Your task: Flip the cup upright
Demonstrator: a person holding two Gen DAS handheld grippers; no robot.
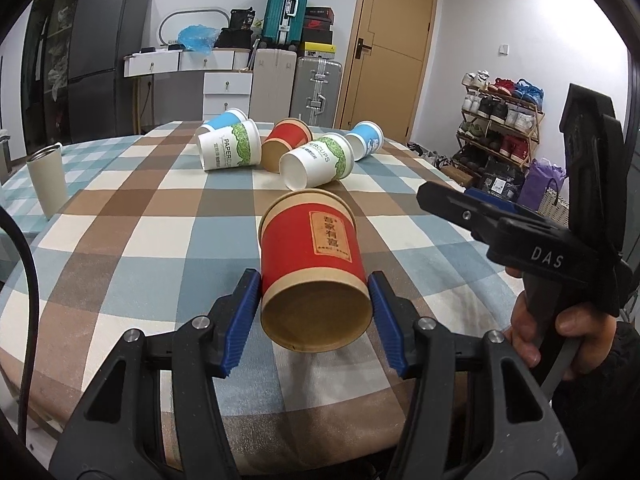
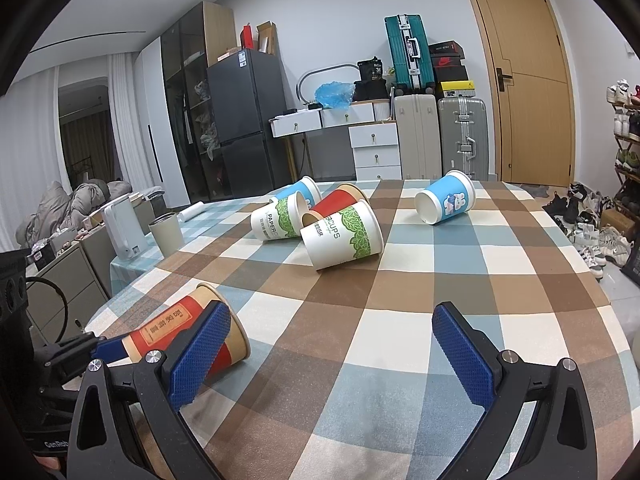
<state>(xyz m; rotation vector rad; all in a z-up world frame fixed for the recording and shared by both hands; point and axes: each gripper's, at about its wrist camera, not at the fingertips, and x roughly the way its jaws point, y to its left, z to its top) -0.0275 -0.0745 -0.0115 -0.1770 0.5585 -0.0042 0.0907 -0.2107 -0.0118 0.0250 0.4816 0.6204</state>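
While it lies on its side at lower centre of the left wrist view, the red cup (image 1: 314,270) shows a bare brown cardboard interior with nothing in it, and the left gripper (image 1: 315,302) has its ribbed blue pads (image 1: 239,322) pressed against both sides near the rim. From the right wrist view the same cup (image 2: 188,330) sits at lower left on the checked desk (image 2: 400,292), while the right gripper (image 2: 332,356) hangs with its jaws spread wide, holding nothing. Five more paper cups lie tipped over toward the top of the cloth: two white with green leaves (image 2: 344,236), two blue (image 2: 446,202), one red (image 2: 336,200). One pale cylindrical tumbler (image 1: 46,178) stands upright at left.
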